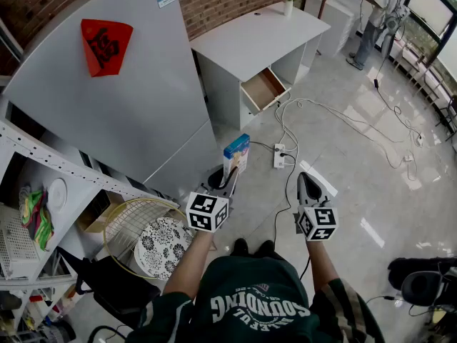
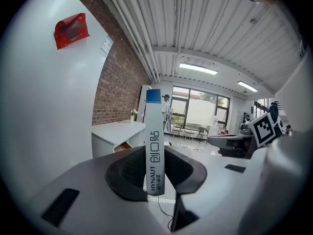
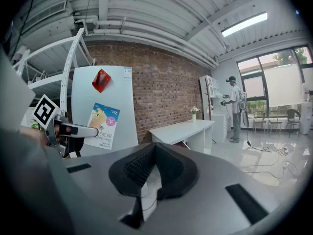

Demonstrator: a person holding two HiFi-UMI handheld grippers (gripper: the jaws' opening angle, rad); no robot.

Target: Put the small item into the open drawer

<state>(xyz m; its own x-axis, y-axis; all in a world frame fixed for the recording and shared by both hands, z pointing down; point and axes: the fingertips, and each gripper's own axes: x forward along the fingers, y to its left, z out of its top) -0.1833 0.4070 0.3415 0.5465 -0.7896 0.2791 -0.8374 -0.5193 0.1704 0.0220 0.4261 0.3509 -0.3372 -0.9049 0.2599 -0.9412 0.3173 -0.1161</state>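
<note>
L gripper [image 1: 227, 176] is clamped on the small item, a flat card box [image 2: 155, 146] w/ blue top and printed front. It stands upright btwn the jaws, pads on its two broad faces near the lower end, so most of the box sticks up past the tips. In the head view the box [image 1: 236, 156] is out in front of the person, above the floor [image 1: 357, 163] and well apart from the open drawer [image 1: 263, 90], which is pulled out of the white desk [image 1: 250, 38]. R gripper [image 1: 305, 180] carries nothing: jaws closed together, tips meeting, nothing btwn them in its own view. That view also shows the box [image 3: 103, 125] off to its left. Handling, as a guess: thin carton, prob. very light and mostly hollow, so stiff enough to stay upright but the walls would dent under a hard squeeze. The print looks glossy, so it could slip or pivot in the pads if swung fast, esp. w/ the hold so low on it. Broad faces are the right place to take it; the narrow edges would give little pad contact. Not fragile beyond crushing. A gentle grip and a low release into the drawer should do, as a light box may bounce or tip if dropped from height.
</note>
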